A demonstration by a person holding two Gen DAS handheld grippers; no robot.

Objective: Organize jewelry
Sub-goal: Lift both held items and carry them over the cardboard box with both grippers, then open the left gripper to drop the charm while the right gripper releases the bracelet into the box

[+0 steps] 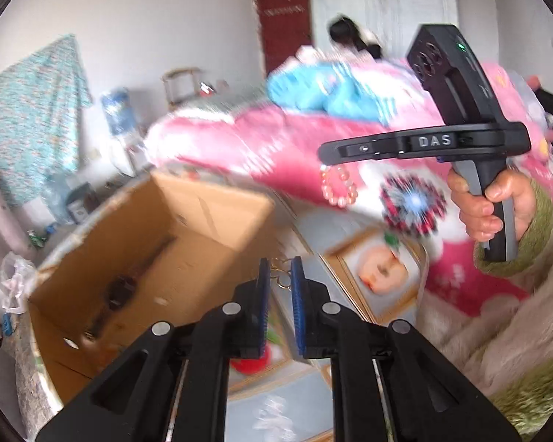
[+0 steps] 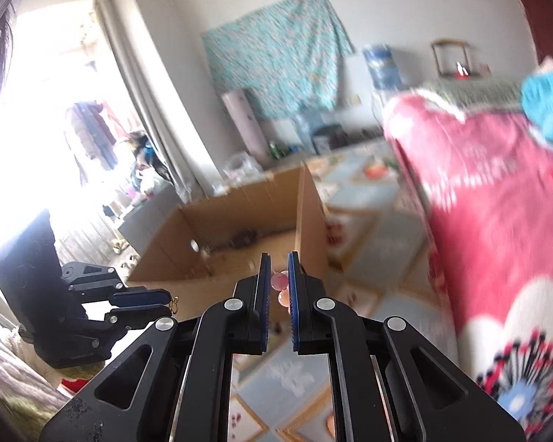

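the left gripper [image 1: 280,269] pinches thin gold rings [image 1: 282,276]. the right gripper [image 2: 277,269] nips a bracelet of glossy pink beads [image 1: 337,186].

Pink blanket [image 1: 276,147], teal cloth [image 2: 276,48]

Daylight blown out at doorway [image 2: 55,110]; background motion-blurred.
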